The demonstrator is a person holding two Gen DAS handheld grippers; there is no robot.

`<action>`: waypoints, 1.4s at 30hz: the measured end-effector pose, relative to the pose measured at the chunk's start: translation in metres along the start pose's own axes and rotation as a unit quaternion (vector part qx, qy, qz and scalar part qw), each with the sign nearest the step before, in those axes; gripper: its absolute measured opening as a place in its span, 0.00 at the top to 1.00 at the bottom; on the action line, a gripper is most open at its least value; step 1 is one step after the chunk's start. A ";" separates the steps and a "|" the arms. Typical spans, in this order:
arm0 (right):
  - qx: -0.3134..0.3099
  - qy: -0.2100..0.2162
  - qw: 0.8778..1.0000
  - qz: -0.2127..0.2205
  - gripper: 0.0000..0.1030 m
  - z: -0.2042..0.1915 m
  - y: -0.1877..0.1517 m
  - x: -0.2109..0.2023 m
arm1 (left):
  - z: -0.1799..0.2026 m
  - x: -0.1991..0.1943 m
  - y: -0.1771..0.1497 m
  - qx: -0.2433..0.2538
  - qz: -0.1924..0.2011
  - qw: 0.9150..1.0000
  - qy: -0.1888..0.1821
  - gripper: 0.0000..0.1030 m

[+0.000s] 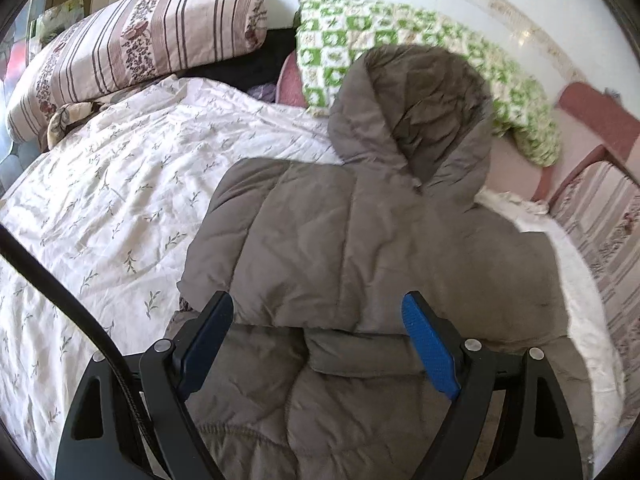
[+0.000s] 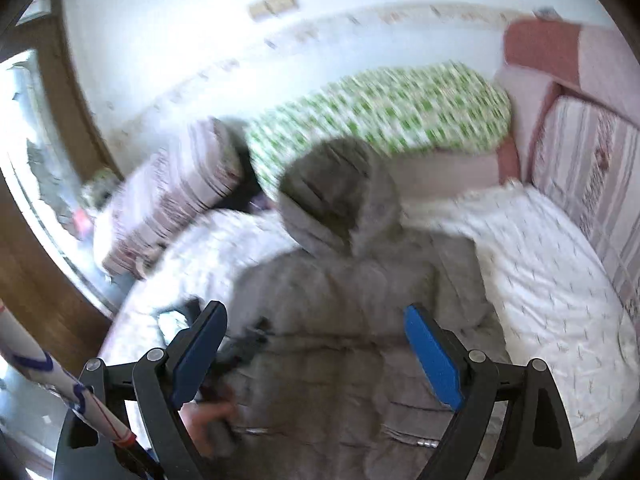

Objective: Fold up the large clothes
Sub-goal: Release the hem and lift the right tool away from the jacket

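jacket (image 1: 360, 240) directly ahead, lengthwise, hood farthest | left gripper (image 1: 318, 322) nearer, wide, empty | right gripper (image 2: 316, 332) wide, empty

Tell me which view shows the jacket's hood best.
The left wrist view: the hood is sharp there, its quilted folds and opening clear, resting against the green checked blanket. The right wrist view shows the hood too, but smeared by motion blur.
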State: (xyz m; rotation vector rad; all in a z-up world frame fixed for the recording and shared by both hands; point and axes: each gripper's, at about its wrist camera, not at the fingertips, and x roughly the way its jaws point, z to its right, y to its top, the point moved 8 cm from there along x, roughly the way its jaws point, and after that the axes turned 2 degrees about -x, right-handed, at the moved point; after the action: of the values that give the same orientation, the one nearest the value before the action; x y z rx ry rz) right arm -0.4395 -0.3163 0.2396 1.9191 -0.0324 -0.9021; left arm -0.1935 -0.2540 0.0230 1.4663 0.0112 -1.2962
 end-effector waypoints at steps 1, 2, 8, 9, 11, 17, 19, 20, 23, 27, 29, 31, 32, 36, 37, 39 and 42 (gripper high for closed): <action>-0.006 0.004 1.000 0.010 0.09 -0.010 0.006 -0.008 | 0.001 -0.002 0.000 0.003 0.001 1.000 -0.003 0.17; -0.015 0.006 1.000 0.019 0.09 -0.021 0.013 -0.014 | 0.002 -0.006 -0.001 0.010 0.004 1.000 -0.004 0.17; -0.048 -0.001 0.999 0.010 0.09 -0.045 0.029 0.002 | -0.008 -0.005 -0.002 0.001 0.001 1.000 0.004 0.17; -0.050 -0.003 0.999 0.006 0.09 -0.043 0.029 0.007 | -0.009 -0.004 -0.001 -0.003 0.000 1.000 0.004 0.17; -0.056 -0.016 0.998 -0.004 0.09 -0.039 0.033 0.026 | -0.010 0.000 0.001 -0.012 -0.004 1.000 0.001 0.17; -0.042 -0.040 0.998 -0.037 0.09 -0.011 0.057 0.083 | 0.000 0.015 0.001 -0.001 -0.019 1.000 -0.005 0.17; -0.020 -0.043 0.997 -0.056 0.09 -0.001 0.073 0.111 | 0.001 0.020 0.000 0.000 -0.023 1.000 -0.005 0.17; -0.002 -0.035 0.997 -0.063 0.09 0.003 0.081 0.122 | 0.000 0.024 0.000 -0.002 -0.025 1.000 -0.002 0.17; 0.034 -0.026 0.996 -0.073 0.09 0.010 0.114 0.161 | -0.004 0.031 0.001 -0.008 -0.029 1.000 -0.002 0.17; 0.102 -0.006 0.991 -0.092 0.09 0.025 0.159 0.222 | -0.009 0.036 0.003 -0.016 -0.030 0.999 -0.001 0.17; 0.143 -0.018 0.985 -0.092 0.09 0.038 0.174 0.248 | -0.011 0.038 0.005 -0.014 -0.027 1.000 0.002 0.17; 0.160 -0.026 0.982 -0.097 0.09 0.047 0.187 0.278 | -0.012 0.039 0.006 -0.009 -0.024 1.000 0.006 0.17; 0.170 -0.033 0.980 -0.096 0.09 0.051 0.193 0.290 | -0.011 0.040 0.005 -0.005 -0.025 1.000 0.005 0.17; 0.224 -0.020 0.970 -0.092 0.09 0.066 0.211 0.335 | -0.007 0.042 0.004 0.005 -0.028 1.000 -0.002 0.17; 0.235 -0.023 0.968 -0.089 0.09 0.071 0.216 0.348 | -0.007 0.043 0.004 0.005 -0.029 1.000 -0.003 0.17; 0.256 -0.029 0.962 -0.087 0.09 0.080 0.223 0.371 | -0.007 0.044 0.006 0.005 -0.027 1.000 -0.004 0.17; 0.275 -0.049 0.956 -0.095 0.10 0.093 0.224 0.401 | -0.008 0.048 0.006 0.006 -0.028 1.000 -0.002 0.17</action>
State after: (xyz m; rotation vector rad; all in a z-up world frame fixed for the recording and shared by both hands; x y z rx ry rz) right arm -0.1287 -0.6577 0.1617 2.4184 -0.1774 -1.2092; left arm -0.1650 -0.2802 -0.0078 1.4834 0.0423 -1.3466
